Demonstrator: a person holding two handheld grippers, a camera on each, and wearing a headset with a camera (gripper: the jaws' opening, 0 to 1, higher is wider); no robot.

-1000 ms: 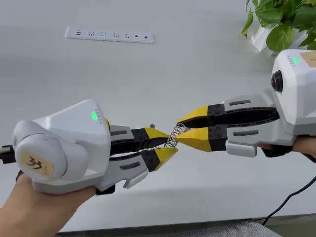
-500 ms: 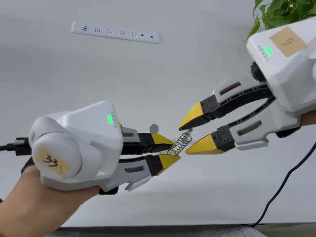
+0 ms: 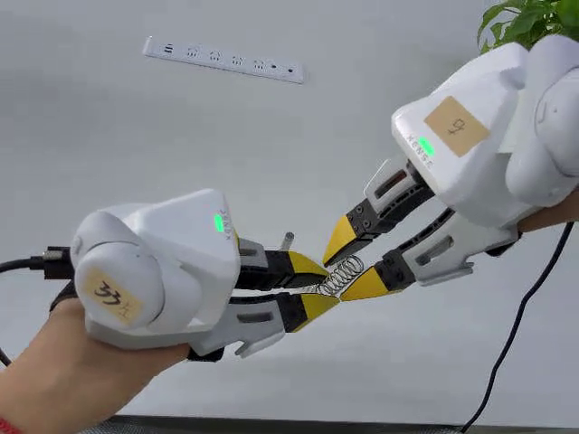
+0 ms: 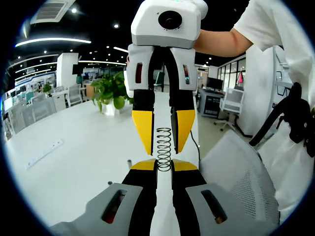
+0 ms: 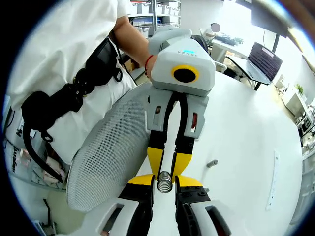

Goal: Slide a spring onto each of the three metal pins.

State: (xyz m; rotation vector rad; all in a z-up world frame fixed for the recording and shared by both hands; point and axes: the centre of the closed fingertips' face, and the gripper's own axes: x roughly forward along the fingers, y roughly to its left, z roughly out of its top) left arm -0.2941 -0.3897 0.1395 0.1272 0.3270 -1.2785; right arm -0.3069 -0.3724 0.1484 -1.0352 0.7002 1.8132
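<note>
Pinching the spring (image 3: pixel 345 270) in its jaws, left gripper (image 4: pixel 164 166) labelled "33"; right gripper's (image 3: pixel 336 278) jaws spread.

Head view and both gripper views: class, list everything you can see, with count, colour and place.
spring: 1, silver, between both grippers' jaws
metal pin: 1, grey, on table beyond left gripper
power strip: 1, white, far side of table
plant: 1, green, far right
table: 1, white
chair: 1, grey mesh, beside table
left gripper: white, yellow jaws shut on spring
right gripper: white, yellow jaws open around spring
</note>
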